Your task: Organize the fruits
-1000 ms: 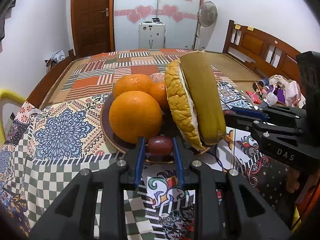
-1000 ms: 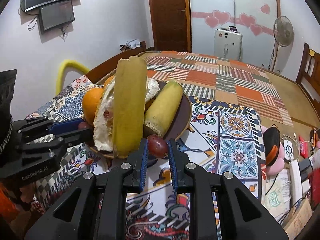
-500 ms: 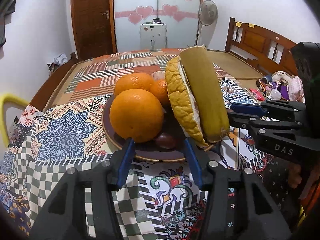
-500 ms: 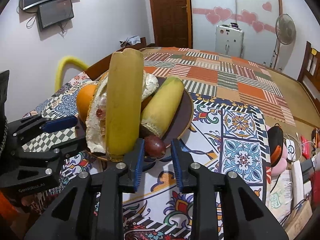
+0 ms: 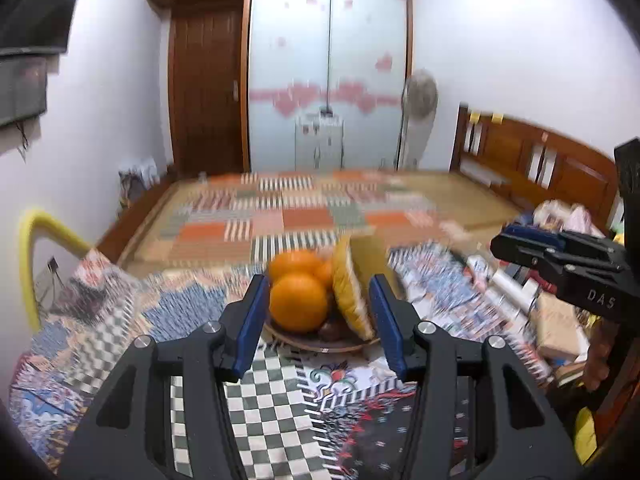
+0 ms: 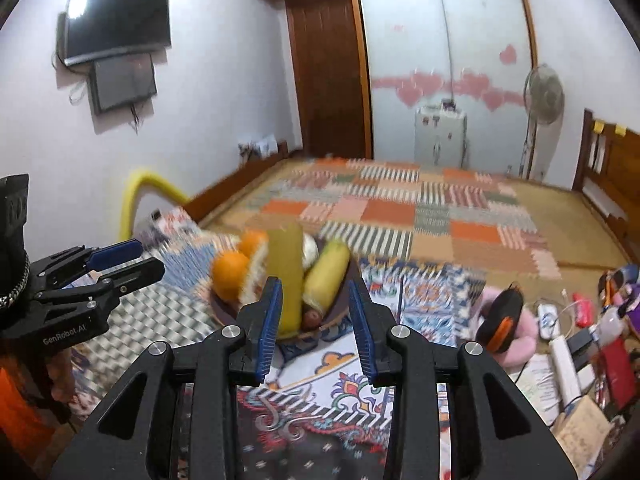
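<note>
Patterned patchwork cloth (image 5: 280,412) over the whole surface, checkered in front, striped and orange squares farther back. Wooden headboard (image 5: 536,164) at far right, brown door (image 5: 204,92) and pale sliding panels with pink hearts (image 5: 328,92) at the back, standing fan (image 5: 418,120) beside them. Wall screen (image 6: 116,28) up left in the right wrist view.

Left claw (image 5: 320,320): blue-padded fingers spread wide, holding nothing. Right claw (image 6: 316,320): likewise spread apart, empty.

Brown plate (image 5: 320,346) just beyond the left claw's fingertips, framed in the gap between them, apart from both pads. On the plate: large orange (image 5: 298,306) in front at left, more oranges (image 5: 294,264) behind it, a tall yellow bumpy-skinned fruit piece (image 5: 352,292) standing upright at right, a small dark reddish fruit (image 5: 332,330) low at the front rim between the orange and the yellow piece.

From the right wrist view, same plate (image 6: 340,300) ahead of the right claw, between its fingertips and slightly left; yellow-green upright slab (image 6: 286,272) nearest the left pad, leaning yellow fruit (image 6: 326,276) to its right, small reddish fruit (image 6: 310,318) at the near rim.

Readable: "DAS" on the right claw body (image 5: 600,300); "GenRobot.AI" on the left claw body (image 6: 68,332).

Clutter of cables and an orange-black gadget (image 6: 500,320) at right, blurred.
</note>
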`<state>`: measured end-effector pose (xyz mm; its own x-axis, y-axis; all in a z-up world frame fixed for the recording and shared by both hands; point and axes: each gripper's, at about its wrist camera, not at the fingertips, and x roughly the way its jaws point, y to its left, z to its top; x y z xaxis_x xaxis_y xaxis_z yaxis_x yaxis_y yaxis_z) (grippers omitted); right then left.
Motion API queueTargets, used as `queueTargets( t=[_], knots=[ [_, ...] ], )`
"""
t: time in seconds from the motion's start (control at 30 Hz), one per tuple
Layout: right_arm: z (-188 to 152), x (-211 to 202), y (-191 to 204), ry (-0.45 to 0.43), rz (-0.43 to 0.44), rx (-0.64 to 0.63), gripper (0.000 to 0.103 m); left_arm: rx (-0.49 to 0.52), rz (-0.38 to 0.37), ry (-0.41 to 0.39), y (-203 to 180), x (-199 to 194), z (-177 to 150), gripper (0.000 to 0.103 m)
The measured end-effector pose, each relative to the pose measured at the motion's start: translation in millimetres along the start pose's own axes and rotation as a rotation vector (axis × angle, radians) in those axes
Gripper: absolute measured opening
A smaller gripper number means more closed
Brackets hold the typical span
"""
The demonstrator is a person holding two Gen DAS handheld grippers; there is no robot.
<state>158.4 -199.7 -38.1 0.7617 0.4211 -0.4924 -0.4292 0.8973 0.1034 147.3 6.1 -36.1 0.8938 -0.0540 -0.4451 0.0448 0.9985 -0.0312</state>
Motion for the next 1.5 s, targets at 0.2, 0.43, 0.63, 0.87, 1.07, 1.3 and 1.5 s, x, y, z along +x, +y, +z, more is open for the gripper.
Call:
queueTargets(
  t=[0.2, 0.43, 0.63, 0.87, 1.07, 1.3, 1.5],
  knots=[
    [13, -75, 34, -0.173, -0.024, -0.020, 0.031, 0.032, 0.003, -0.163, -18, -85, 17, 0.051],
    [11, -129, 66, -0.315, -0.044, -0.027, 0.041, 0.043, -0.008, -0.276, -32, -154, 16, 0.064],
    [7, -146, 79, -0.378, -0.086, -0.035, 0.065, 0.049, 0.012, -0.321, -33, -182, 10, 0.072],
    [-3, -154, 82, -0.401, -0.113, -0.027, 0.085, 0.056, 0.030, -0.344, -36, -194, 2, 0.085],
    [-7, -161, 83, -0.408, -0.119, -0.026, 0.088, 0.054, 0.028, -0.345, -38, -197, -3, 0.090],
    [-12, -163, 85, -0.405, -0.121, -0.030, 0.089, 0.048, 0.028, -0.349, -38, -199, -5, 0.097],
    [-16, -163, 84, -0.399, -0.116, -0.026, 0.089, 0.045, 0.028, -0.350, -38, -199, -7, 0.099]
  ],
)
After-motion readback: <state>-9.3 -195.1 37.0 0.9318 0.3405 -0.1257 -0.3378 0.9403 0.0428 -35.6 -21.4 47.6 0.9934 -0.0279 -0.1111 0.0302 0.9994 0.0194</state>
